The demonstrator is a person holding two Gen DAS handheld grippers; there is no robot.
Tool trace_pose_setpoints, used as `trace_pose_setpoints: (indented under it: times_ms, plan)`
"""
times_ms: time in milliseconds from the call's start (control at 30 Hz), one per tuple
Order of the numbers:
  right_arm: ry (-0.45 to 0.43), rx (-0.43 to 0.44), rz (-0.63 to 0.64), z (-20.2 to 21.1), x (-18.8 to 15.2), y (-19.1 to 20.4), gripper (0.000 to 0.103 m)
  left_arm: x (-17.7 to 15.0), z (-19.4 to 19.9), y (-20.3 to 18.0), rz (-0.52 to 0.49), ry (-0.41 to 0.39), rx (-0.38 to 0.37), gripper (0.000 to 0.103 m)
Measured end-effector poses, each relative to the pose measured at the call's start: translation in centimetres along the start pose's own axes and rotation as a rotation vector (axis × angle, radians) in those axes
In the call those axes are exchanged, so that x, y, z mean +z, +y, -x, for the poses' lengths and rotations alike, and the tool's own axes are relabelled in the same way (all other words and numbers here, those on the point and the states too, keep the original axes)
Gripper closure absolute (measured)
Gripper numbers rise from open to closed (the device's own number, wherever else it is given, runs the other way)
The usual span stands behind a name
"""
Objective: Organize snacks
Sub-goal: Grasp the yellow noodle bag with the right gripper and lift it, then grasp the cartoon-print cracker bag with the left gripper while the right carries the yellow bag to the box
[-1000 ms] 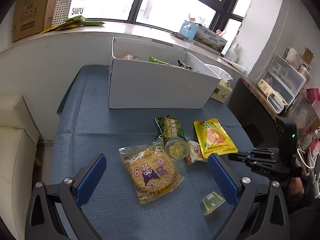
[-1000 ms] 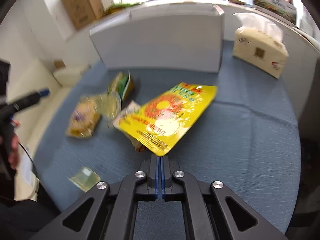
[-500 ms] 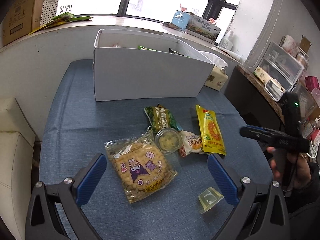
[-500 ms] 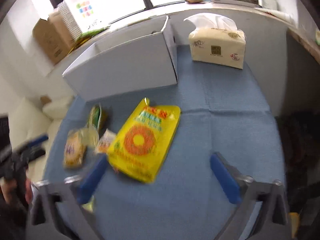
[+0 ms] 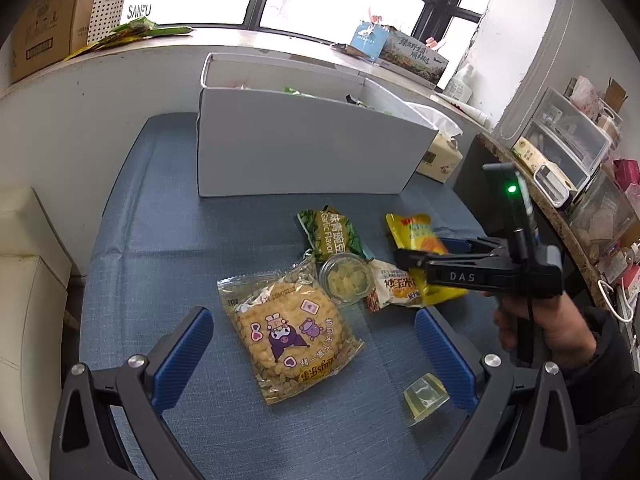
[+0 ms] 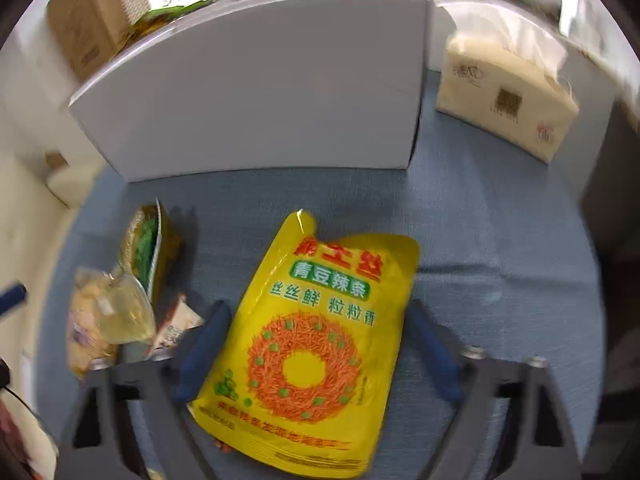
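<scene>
A yellow pouch (image 6: pixel 320 340) printed with a red ring lies flat on the blue tablecloth, and my right gripper (image 6: pixel 316 344) straddles it. The jaws are closing, one blue finger on each side of the pouch, with no clear squeeze showing. From the left wrist view, the right gripper (image 5: pixel 424 252) hovers over the same yellow pouch (image 5: pixel 416 232). My left gripper (image 5: pixel 312 320) is open above a clear cookie bag (image 5: pixel 288 332) and holds nothing. A white box (image 5: pixel 304 152) stands behind the snacks.
A green pea pack (image 5: pixel 332 232), a round jelly cup (image 5: pixel 346 282), a small packet (image 5: pixel 392 288) and a square jelly cup (image 5: pixel 424 396) lie around. A tissue pack (image 6: pixel 504 96) sits right of the box. Shelves and clutter line the right wall.
The right gripper was shut on the yellow pouch's corner, then opened wide and left it lying flat. It has moved in low over the pouch and its jaws have narrowed. The left gripper barely moved.
</scene>
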State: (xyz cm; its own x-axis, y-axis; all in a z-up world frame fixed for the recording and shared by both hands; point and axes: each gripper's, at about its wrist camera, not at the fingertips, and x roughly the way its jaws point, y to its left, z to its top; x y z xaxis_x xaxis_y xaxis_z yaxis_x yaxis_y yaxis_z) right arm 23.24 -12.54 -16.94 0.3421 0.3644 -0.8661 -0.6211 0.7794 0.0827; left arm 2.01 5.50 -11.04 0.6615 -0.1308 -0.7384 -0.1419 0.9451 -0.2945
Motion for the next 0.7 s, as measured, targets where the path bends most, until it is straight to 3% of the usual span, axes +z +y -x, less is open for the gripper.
trace_pose_setpoints:
  times_ms: [67, 167, 267, 400, 567, 667, 700]
  plan:
    - [0.003, 0.080, -0.021, 0.7, 0.1, -0.2, 0.054, -0.1, -0.5, -0.1, -0.009, 0.021, 0.009, 0.000]
    - [-0.051, 0.085, -0.002, 2.7, 0.1, -0.5, 0.055, -0.4, -1.9, -0.7, -0.047, 0.068, 0.034, 0.000]
    - [-0.109, 0.151, -0.033, 5.9, -0.6, -1.8, 0.055, -0.5, -3.5, -0.8, -0.054, 0.118, 0.088, 0.000]
    - [-0.173, 0.165, -0.059, 9.9, -2.1, -2.9, 0.054, 0.0, -4.9, -0.7, 0.008, 0.138, 0.109, 0.000]
    - [-0.211, 0.165, -0.088, 12.2, -3.7, -3.2, 0.054, 0.1, -7.6, -0.9, 0.001, 0.195, 0.212, 0.000]
    - [-0.217, 0.172, -0.096, 12.9, -4.4, -3.9, 0.054, 0.2, -8.1, -1.5, -0.035, 0.182, 0.268, 0.001]
    - [-0.218, 0.175, -0.098, 12.7, -4.4, -4.4, 0.054, 0.1, -8.1, -1.6, -0.045, 0.174, 0.267, 0.006]
